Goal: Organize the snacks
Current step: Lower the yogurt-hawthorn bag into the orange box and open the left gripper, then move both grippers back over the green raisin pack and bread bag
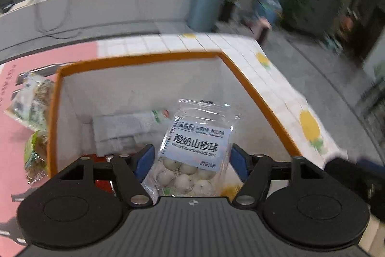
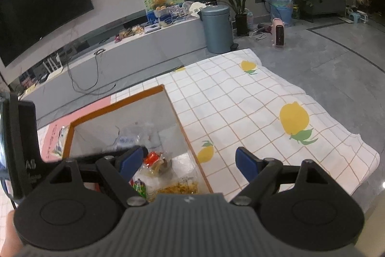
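L gripper [image 1: 191, 158] agape round hawthorn bag [image 1: 192, 155].

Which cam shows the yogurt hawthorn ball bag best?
Left wrist: the hawthorn ball bag sits centred between the open left gripper fingers, label readable, over the orange-rimmed box. Right wrist shows only a blurred clear packet there; not identifiable.

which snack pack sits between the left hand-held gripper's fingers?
The clear hawthorn-ball bag with the pale blue label, over the orange-rimmed box. The green-printed packs lie outside it on the pink mat.
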The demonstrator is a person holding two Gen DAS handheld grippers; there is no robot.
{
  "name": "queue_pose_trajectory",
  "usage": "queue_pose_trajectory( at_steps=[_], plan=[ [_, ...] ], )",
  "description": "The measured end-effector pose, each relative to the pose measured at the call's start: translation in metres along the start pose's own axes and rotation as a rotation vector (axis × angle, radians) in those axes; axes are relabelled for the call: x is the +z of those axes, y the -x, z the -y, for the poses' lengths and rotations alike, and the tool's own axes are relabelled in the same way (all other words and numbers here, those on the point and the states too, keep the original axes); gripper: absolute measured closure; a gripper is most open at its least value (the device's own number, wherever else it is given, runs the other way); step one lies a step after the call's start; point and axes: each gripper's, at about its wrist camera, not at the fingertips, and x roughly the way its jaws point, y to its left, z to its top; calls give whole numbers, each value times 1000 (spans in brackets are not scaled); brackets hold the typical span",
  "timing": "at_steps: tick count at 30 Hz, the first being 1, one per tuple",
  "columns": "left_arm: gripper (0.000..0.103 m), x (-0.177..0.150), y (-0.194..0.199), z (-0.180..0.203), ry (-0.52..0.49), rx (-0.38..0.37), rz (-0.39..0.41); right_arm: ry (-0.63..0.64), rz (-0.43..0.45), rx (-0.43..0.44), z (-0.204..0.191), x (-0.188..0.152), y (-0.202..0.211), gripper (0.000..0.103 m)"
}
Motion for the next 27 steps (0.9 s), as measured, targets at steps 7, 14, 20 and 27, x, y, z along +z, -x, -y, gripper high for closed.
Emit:
queue_pose_trajectory(
  at_steps=[7, 14, 20, 27],
  plan=[
    [13, -5, 54, 0, -70, 13, 82, -16, -4, -31, 3, 0, -4, 21],
    [12, -17, 132, -19, -89, 70, 183, 13, 31, 29, -14, -1, -2, 21],
    [12, -29, 166, -56, -46, 143, 200, 29, 91, 132, -43, -4, 4, 21],
    [12, -57, 189, -111, 34, 234, 215, 114, 182, 303, -96, -14, 19, 21]
  ],
)
